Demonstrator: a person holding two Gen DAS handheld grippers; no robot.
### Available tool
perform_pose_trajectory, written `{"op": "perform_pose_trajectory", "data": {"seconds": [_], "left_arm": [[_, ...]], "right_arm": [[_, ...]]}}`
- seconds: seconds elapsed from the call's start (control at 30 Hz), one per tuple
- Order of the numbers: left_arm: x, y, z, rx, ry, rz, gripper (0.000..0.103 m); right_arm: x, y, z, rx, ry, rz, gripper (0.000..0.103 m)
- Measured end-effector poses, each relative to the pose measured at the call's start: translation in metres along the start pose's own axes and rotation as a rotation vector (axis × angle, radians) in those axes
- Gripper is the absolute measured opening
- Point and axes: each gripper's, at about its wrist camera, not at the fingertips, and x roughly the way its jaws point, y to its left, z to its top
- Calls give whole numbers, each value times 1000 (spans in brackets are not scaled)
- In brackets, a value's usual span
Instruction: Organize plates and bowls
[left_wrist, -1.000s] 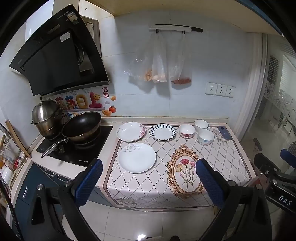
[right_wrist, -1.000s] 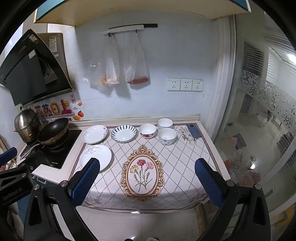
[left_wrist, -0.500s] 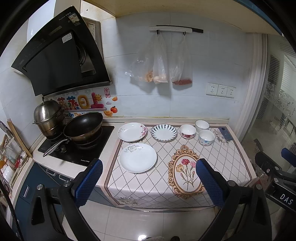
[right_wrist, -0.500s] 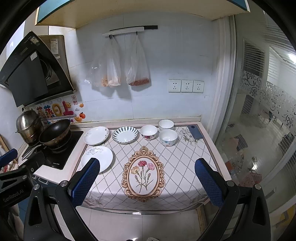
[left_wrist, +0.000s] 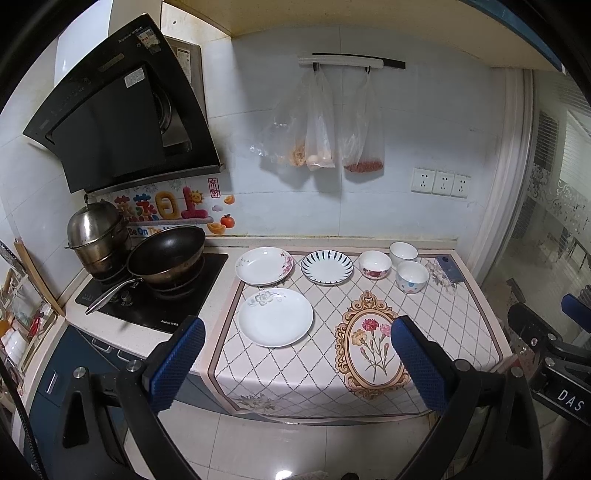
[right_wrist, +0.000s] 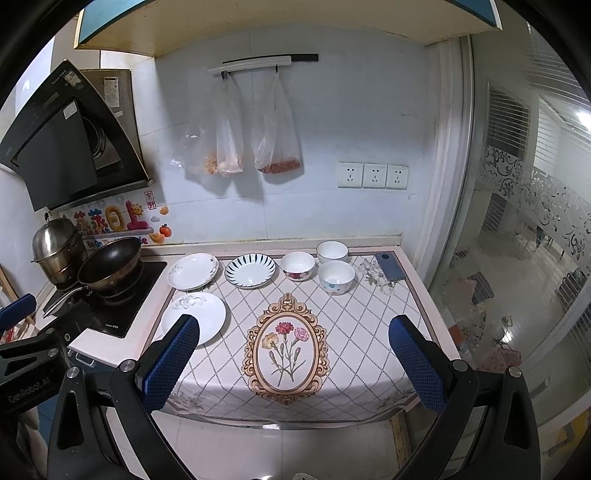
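Three plates lie on the patterned counter cloth: a white plate (left_wrist: 275, 317) (right_wrist: 193, 318) at front left, a pink-flowered plate (left_wrist: 264, 266) (right_wrist: 192, 271) behind it, and a blue-striped plate (left_wrist: 326, 267) (right_wrist: 250, 271). Three bowls stand at back right: a red-flowered bowl (left_wrist: 375, 263) (right_wrist: 297, 266), a plain white bowl (left_wrist: 403, 253) (right_wrist: 332, 252) and a dotted bowl (left_wrist: 412, 276) (right_wrist: 336, 277). My left gripper (left_wrist: 297, 363) and right gripper (right_wrist: 293, 365) are both open and empty, held in front of the counter, short of its front edge.
A stove (left_wrist: 155, 291) with a black wok (left_wrist: 166, 254) and a steel pot (left_wrist: 96, 229) stands left of the cloth. A dark phone (left_wrist: 448, 268) lies at the back right corner. Plastic bags (left_wrist: 321, 125) hang on the wall. A glass partition (right_wrist: 517, 240) bounds the right side.
Both grippers have moved slightly toward the counter, so the plates and bowls sit a little lower and nearer in both views. Nothing on the counter has moved.
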Motion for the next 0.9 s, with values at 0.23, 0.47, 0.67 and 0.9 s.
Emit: {"op": "perform_pose_trajectory", "data": {"seconds": [0.23, 0.47, 0.67, 0.9], "left_arm": [[-1, 1, 3, -2, -7, 3, 103], [-1, 3, 5, 1, -9, 7, 103], [-2, 6, 4, 0, -13, 7, 103], [-1, 6, 5, 1, -11, 4, 103]], "right_arm": [[-1, 1, 2, 0, -2, -3, 103], [-4, 1, 1, 4, -6, 0, 103], [-4, 3, 0, 6, 0, 4, 103], [-5, 4, 0, 11, -1, 9, 103]]}}
